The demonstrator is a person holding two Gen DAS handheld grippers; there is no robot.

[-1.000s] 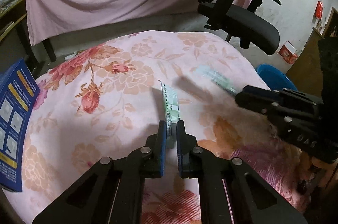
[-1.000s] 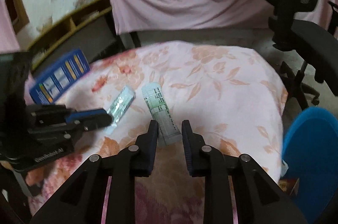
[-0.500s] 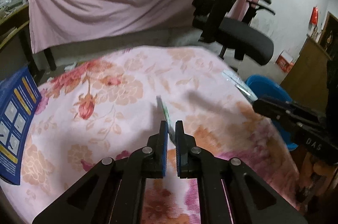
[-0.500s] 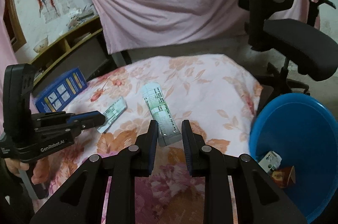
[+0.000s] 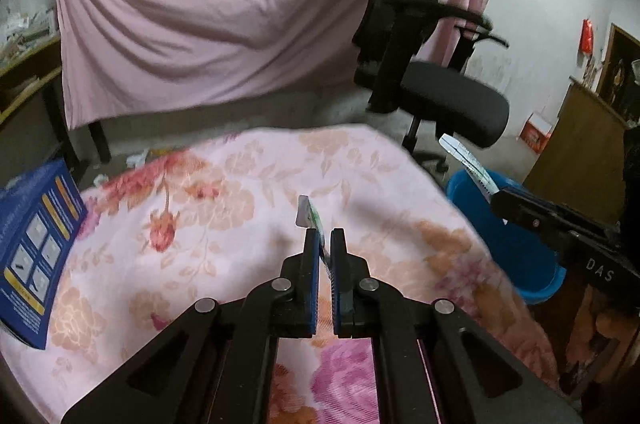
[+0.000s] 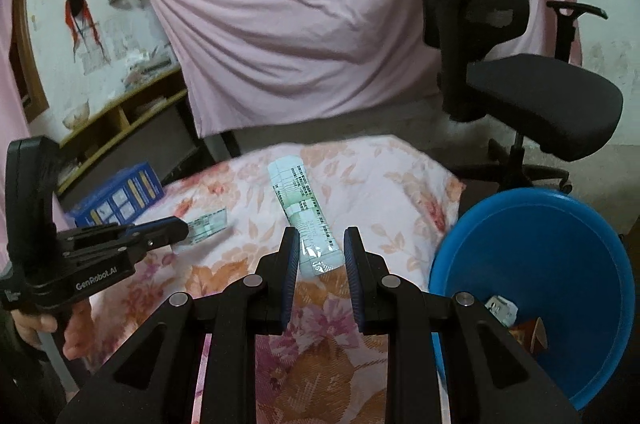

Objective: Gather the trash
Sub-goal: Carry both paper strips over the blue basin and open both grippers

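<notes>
Left fingers [image 5: 325,238]: I am clenching a flat green-printed wrapper [image 5: 309,215] edge-on.
Right fingers [image 6: 321,241]: I am grasping a pale green printed packet [image 6: 306,214], its long axis pointing away.
Round blue plastic bin [image 6: 536,256]: lying right of both, nearer my right hand.

Left gripper [image 5: 325,238] clamps thin green-white paper wrapper [image 5: 308,216] edge-on above pink floral bedcover [image 5: 208,224]; blue printed cardboard box [image 5: 32,252] far to its left on the cover. Right gripper [image 6: 322,244] grips long green-white foil packet [image 6: 304,212], with blue round plastic basin [image 6: 540,252] just right, black mesh office chair [image 6: 520,92] behind it
</notes>
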